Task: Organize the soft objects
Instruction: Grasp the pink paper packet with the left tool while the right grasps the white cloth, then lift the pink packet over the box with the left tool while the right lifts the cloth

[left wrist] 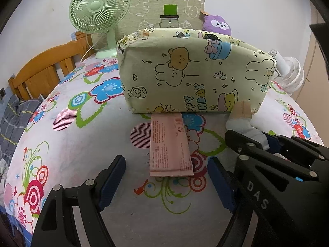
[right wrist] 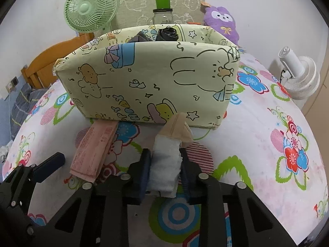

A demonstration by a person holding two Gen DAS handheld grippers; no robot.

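Observation:
A pale green cartoon-print fabric box (left wrist: 185,72) (right wrist: 154,78) stands on the floral sheet, with dark rolled items (right wrist: 166,34) inside. A flat pink packet (left wrist: 168,144) (right wrist: 90,150) lies in front of the box, one end tucked under it. My left gripper (left wrist: 164,164) is open, its fingers either side of the packet's near end without touching it. My right gripper (right wrist: 165,160) (left wrist: 253,138) is shut on a rolled white and beige sock (right wrist: 176,127) (left wrist: 240,111), just right of the packet and close to the box's front wall.
Behind the box are a green desk fan (left wrist: 98,14), a glass jar with a green lid (left wrist: 169,18) and a purple plush toy (right wrist: 222,20). A white fan (right wrist: 298,76) sits at the right edge. A wooden headboard (left wrist: 41,68) is at the far left.

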